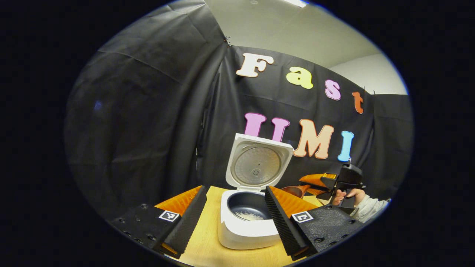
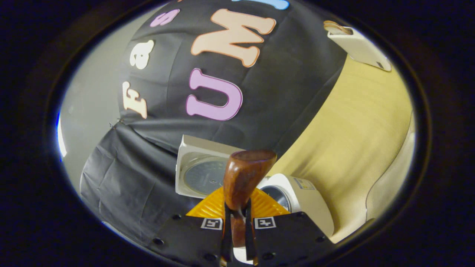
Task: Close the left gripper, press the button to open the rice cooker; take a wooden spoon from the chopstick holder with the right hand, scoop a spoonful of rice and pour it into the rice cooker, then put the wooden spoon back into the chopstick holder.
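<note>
Rice cooker point(image 1: 246, 222) sitting open on bench point(image 1: 207, 252), lid point(image 1: 258, 163) standing upright, rice lying in pot. Left gripper point(image 1: 230, 218) hovering before it, fingers spread wide, likely idling. Right gripper point(image 2: 237, 237) pinching wooden spoon point(image 2: 243, 178) by handle, bowl tipping sideways beside cooker, probably emptied.

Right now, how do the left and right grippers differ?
Left gripper is open and empty; right gripper is shut on the wooden spoon. The left sits low, right in front of the open cooker; the right is raised beside the cooker. Both face the cooker.
</note>
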`<state>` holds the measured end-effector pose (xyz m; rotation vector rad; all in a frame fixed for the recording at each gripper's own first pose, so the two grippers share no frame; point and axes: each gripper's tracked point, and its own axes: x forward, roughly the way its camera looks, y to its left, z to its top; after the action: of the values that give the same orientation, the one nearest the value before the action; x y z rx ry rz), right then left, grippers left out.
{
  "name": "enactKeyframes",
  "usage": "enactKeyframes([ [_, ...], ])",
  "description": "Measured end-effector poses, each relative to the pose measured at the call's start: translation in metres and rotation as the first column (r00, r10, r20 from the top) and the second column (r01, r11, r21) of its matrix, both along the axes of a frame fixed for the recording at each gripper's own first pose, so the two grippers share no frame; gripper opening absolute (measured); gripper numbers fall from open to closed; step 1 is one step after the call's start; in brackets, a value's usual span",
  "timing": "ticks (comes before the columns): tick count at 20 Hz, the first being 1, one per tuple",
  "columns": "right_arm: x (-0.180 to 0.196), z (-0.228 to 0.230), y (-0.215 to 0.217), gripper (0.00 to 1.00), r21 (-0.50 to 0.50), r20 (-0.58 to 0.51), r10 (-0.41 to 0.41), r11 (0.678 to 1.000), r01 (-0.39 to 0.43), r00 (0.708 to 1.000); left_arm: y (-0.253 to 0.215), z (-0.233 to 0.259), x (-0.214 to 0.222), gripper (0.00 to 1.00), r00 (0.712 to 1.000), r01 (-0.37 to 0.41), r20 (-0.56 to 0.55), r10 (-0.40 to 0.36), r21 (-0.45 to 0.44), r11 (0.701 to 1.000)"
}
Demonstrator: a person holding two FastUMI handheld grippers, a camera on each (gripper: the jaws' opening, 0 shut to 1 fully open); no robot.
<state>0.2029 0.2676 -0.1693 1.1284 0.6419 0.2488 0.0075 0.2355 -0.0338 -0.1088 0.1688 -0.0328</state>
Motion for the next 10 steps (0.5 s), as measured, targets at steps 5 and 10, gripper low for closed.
enactKeyframes([
  [5,0.017,-0.023,0.024,0.17,-0.171,0.009,0.016,0.985,-0.015,1.000,0.012,-0.007,0.001,0.94,1.000,-0.029,-0.005,0.029,-0.018,0.999],
  [10,0.018,-0.028,0.048,0.17,-0.427,0.096,0.111,0.902,-0.059,0.989,0.025,-0.014,0.000,0.90,0.998,-0.057,-0.016,0.056,-0.047,0.997],
])
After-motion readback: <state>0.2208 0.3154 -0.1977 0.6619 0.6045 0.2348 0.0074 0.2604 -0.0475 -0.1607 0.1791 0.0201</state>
